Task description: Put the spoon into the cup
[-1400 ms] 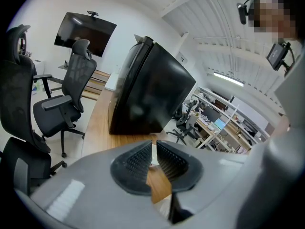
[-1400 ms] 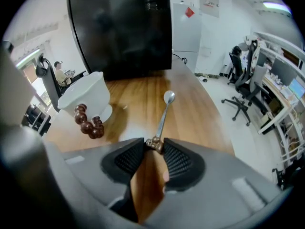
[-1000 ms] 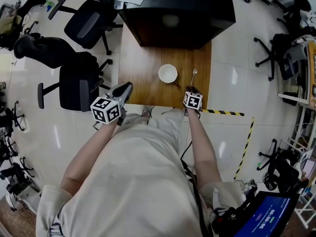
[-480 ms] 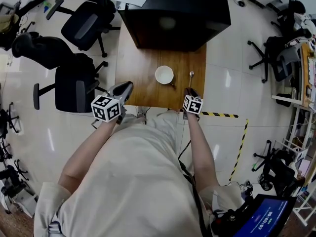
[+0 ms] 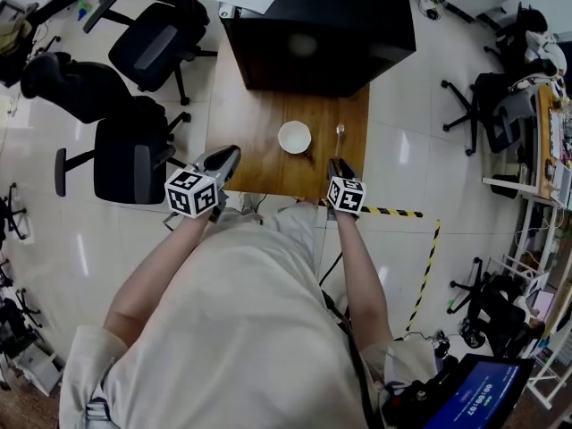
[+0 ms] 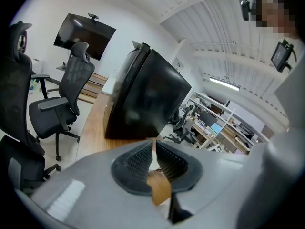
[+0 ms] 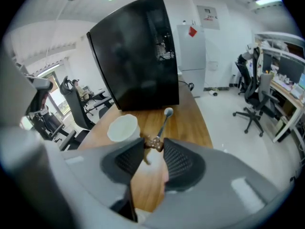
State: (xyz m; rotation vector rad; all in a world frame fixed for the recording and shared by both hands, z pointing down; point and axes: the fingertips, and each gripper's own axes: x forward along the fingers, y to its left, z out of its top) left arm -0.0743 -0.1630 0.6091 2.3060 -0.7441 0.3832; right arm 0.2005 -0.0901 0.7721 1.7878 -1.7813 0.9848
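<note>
Spoon's table: wooden table (image 5: 250, 146) lies ahead of and below both claws.
Black box: black box (image 5: 317, 25) stands at the table's far end, well beyond the jaws and clear of the work.
Left gripper: left gripper (image 6: 153, 146) has its jaws closed on nothing, parked at the table's near left corner, probably because one claw suffices.
Right gripper: right gripper (image 7: 152, 144) clamps the spoon's brown handle end, so the bowl leads.
Cup: white cup (image 7: 123, 128) stands upright and empty, just ahead-left of the right jaws.
Spoon: spoon (image 7: 164, 120) points forward from the right jaws, beside the cup, not in it.
Writing: none legible.
</note>
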